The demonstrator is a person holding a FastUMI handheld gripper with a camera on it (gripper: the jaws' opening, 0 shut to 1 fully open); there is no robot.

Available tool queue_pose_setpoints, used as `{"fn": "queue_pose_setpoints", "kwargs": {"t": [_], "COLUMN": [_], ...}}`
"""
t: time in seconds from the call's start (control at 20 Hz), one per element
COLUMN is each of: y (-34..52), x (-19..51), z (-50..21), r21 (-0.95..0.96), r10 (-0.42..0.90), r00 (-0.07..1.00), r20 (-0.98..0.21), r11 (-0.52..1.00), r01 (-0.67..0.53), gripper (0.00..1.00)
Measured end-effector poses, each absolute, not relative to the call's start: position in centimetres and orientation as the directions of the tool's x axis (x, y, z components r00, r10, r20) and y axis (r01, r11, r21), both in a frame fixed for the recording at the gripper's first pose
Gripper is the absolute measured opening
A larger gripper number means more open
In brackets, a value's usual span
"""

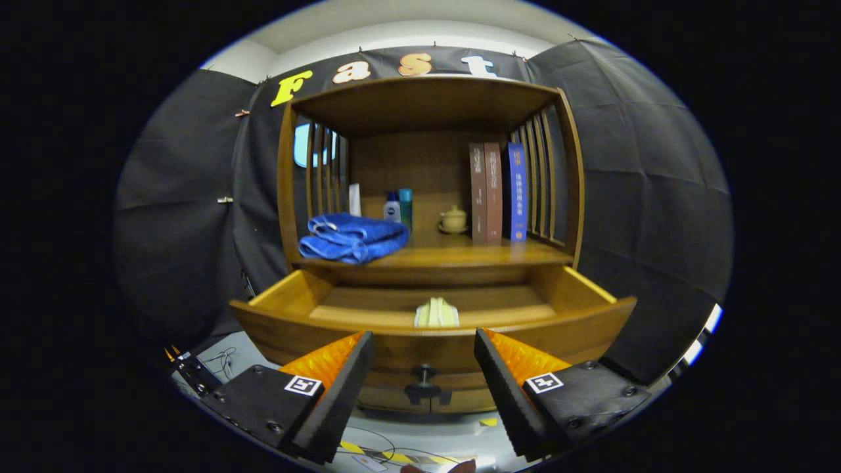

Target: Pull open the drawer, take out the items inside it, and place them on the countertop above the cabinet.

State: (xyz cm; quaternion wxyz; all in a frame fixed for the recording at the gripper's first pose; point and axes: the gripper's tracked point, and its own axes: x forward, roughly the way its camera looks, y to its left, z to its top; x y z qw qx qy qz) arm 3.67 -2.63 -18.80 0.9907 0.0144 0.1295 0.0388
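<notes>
The wooden cabinet's drawer (pixel 315 322) stands pulled out toward me. A pale yellow folded cloth (pixel 436 313) lies inside it near the front wall, just beyond my fingers. The drawer's dark knob (pixel 425 384) sits on its front, between my fingers and a little ahead of them. My gripper (pixel 424 341) is open, level with the drawer front, holding nothing. On the countertop (pixel 447 256) above the drawer, a folded blue towel (pixel 352 238) rests at the left.
At the back of the countertop stand two small bottles (pixel 398 209) and a small lidded pot (pixel 453 219). Three upright books (pixel 498 192) lean at the right. Slatted wooden sides and a top board enclose the shelf. Cables lie on the floor below.
</notes>
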Motion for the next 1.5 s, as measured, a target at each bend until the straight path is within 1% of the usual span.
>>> {"fn": "queue_pose_setpoints", "kwargs": {"t": [0.1,0.3,0.4,0.5,0.6,0.7,0.85,1.0,1.15,1.25,1.35,1.4,1.5], "y": [-2.3,-2.7,-3.5,-2.8,-3.0,-3.0,-2.9,-3.0,-3.3,-3.1,-3.6,-3.8,-3.7], "x": [5.3,9.8,12.4,15.3,17.3,19.2,19.9,20.3,20.4,20.3,21.2,21.1,20.9], "z": [-17.0,-17.6,-19.3,-21.0,-23.2,-25.7,-29.1,-31.9,-33.6,-34.2,-33.8,-33.8,-33.7], "r21": [0.034,0.040,-0.009,0.024,0.044,0.045,0.026,0.005,-0.030,-0.024,-0.039,-0.047,-0.047], "r10": [0.103,0.082,0.046,0.070,0.071,0.056,0.040,0.013,-0.025,-0.025,-0.050,-0.053,-0.044], "r00": [0.952,0.883,0.828,0.765,0.695,0.638,0.548,0.496,0.466,0.452,0.491,0.486,0.489], "r20": [-0.289,-0.462,-0.558,-0.640,-0.716,-0.768,-0.835,-0.868,-0.884,-0.892,-0.870,-0.873,-0.871], "r11": [0.995,0.997,0.998,0.997,0.997,0.998,0.999,1.000,1.000,1.000,0.999,0.999,0.999], "r01": [-0.097,-0.071,-0.062,-0.072,-0.056,-0.033,-0.033,-0.017,-0.003,0.006,0.031,0.024,0.005], "gripper": [0.97,0.97,0.97,0.98,0.98,0.98,0.98,0.94,0.68,0.50,0.32,0.23,0.23]}}
